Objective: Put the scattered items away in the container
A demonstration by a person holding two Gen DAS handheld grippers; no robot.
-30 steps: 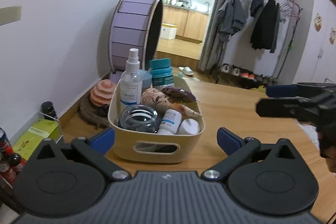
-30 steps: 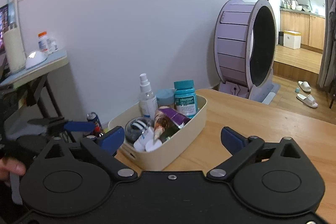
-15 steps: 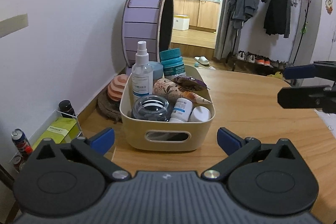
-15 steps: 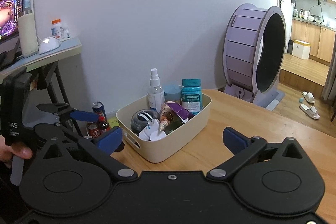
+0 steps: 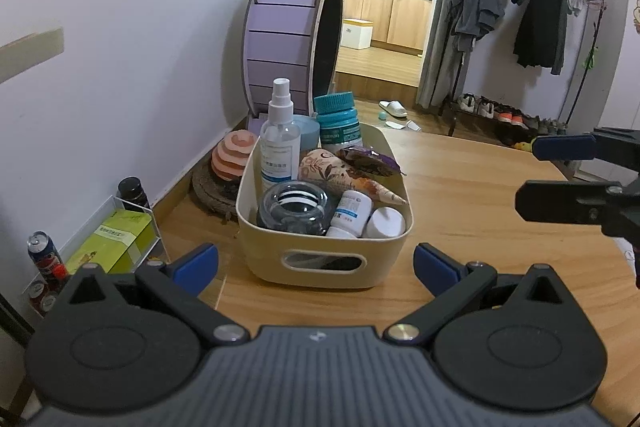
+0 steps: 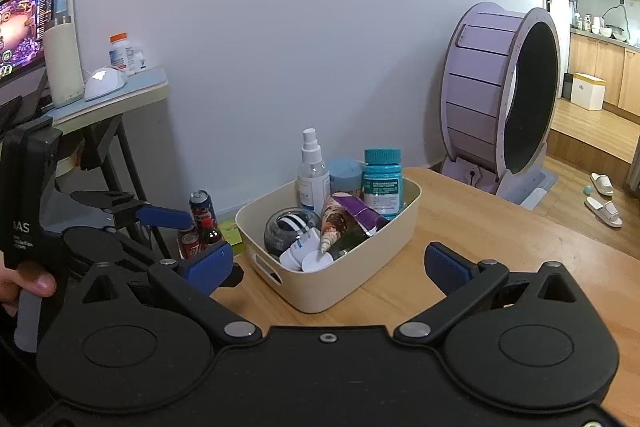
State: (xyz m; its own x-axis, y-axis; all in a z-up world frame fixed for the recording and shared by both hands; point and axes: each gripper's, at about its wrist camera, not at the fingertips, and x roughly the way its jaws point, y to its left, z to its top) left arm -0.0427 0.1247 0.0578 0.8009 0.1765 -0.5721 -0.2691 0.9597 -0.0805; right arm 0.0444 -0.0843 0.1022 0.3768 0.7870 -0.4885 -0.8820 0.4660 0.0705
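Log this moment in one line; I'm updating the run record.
left gripper: open, empty | right gripper: open, empty | bin: full | table: nothing loose seen

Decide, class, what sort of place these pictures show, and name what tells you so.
Most likely a lived-in home: a kitchen shows through the doorway, a clothes rack stands by the wall, and slippers lie on the floor.

a home: clothes rack (image 5: 536, 7), slippers (image 6: 604, 201), kitchen cabinets (image 5: 390, 15) beyond.

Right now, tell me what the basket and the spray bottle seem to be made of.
Basket: likely matte cream plastic, judging by its smooth moulded walls and cut-out handle. Spray bottle: clear, probably plastic, with a white nozzle and a paper label.
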